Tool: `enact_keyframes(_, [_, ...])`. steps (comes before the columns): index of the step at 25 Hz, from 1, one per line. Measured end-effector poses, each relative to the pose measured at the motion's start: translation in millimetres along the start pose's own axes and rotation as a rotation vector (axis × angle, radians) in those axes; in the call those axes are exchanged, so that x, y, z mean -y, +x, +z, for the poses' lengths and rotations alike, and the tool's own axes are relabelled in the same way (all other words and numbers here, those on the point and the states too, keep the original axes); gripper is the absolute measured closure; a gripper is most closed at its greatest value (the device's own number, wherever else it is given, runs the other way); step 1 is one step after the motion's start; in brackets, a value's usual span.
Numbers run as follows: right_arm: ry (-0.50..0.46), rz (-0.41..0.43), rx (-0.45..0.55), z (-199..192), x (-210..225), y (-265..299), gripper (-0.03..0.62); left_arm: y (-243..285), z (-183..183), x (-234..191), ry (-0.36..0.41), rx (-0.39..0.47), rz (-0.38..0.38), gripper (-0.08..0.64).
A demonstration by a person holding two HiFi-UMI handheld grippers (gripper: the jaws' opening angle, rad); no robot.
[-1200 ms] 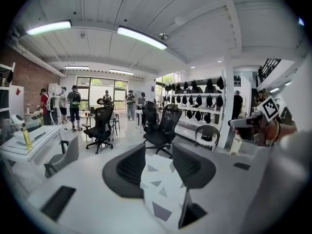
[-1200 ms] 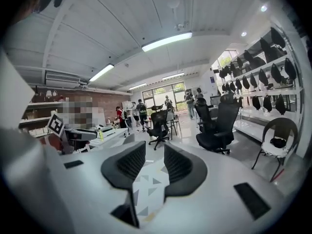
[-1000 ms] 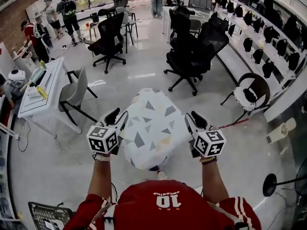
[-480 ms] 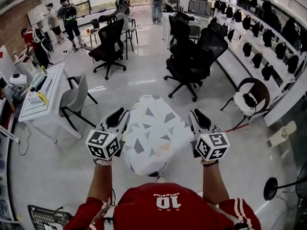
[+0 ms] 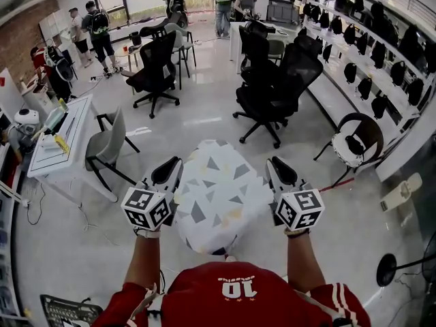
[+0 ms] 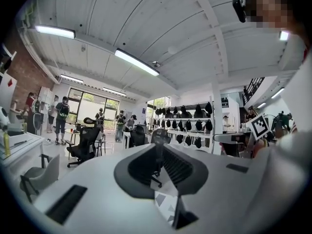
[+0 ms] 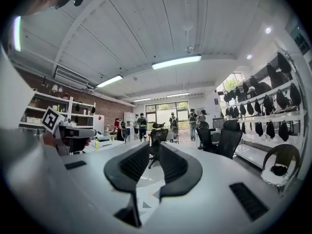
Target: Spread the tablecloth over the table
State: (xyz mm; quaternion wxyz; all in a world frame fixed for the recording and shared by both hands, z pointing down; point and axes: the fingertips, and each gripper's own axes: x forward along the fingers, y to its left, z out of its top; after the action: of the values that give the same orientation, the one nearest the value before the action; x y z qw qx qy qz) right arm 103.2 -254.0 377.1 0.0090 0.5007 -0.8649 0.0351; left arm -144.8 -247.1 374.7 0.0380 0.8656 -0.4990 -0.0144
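Observation:
The tablecloth, white with grey triangles, lies draped over a small table right in front of me, and the table itself is hidden under it. My left gripper is at the cloth's left edge and my right gripper at its right edge, both pointing level and forward. In the left gripper view the jaws are closing to a narrow gap, and the cloth shows low in that gap, not pinched. In the right gripper view the jaws are also closing, still apart, with the cloth below them.
Black office chairs stand ahead on the shiny floor. A white desk with a grey chair is at left. A round chair and shelves of dark bags are at right. People stand far back.
Both pairs of jaws have narrowed. The grippers have stayed at the cloth's two sides, and the cloth has kept its place and shape.

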Motion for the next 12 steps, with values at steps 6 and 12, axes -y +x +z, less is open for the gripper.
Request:
enact_keyframes(6, [-0.02, -0.032, -0.023, -5, -1, 2, 0.529, -3, -3, -6, 0.011, -0.01, 0.051, 0.528])
enact_keyframes(12, [-0.01, -0.101, -0.043, -14, 11, 0, 0.543, -7, -4, -19, 0.024, -0.005, 0.128, 0.535])
